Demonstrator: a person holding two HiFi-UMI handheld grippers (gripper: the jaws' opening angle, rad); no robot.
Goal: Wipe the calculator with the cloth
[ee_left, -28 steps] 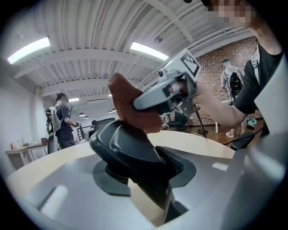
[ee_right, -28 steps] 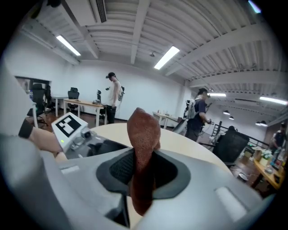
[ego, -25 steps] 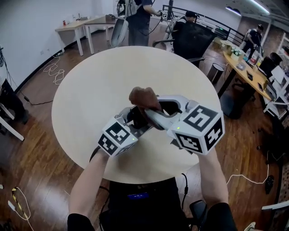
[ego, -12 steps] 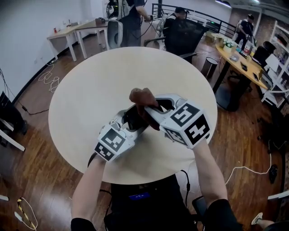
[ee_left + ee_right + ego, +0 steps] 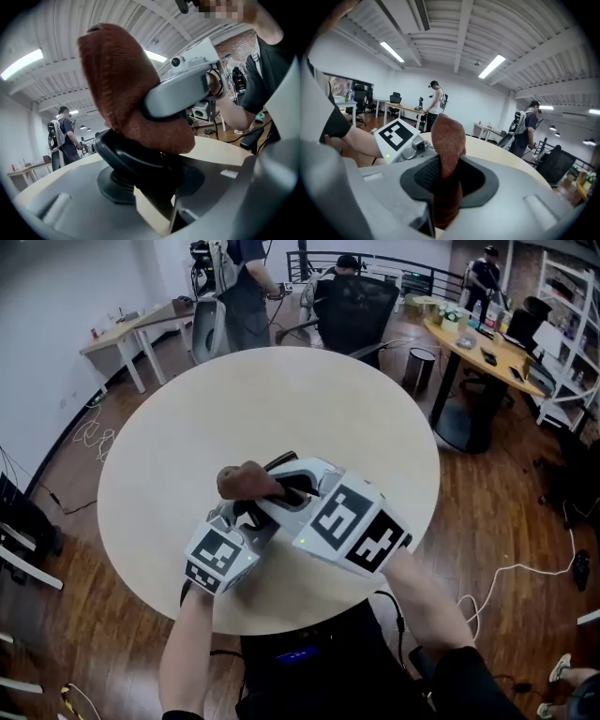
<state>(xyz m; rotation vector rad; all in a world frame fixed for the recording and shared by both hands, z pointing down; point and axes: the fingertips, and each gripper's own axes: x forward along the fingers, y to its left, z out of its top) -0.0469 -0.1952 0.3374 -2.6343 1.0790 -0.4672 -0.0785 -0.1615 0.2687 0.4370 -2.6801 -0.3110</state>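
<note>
left claw (image 5: 154, 183): pinches black plastic calculator (image 5: 136, 161), steadying it over round pale surface (image 5: 234, 409) | right claw (image 5: 443, 187): pinches brown knitted cloth (image 5: 447, 140), pressed onto calculator for wiping

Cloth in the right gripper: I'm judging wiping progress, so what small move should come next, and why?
Likely a short stroke of the cloth along the calculator. The right gripper is shut on the cloth, which lies against the calculator's upper part. The left gripper is shut on the calculator's other end, steadying it for the stroke.
</note>
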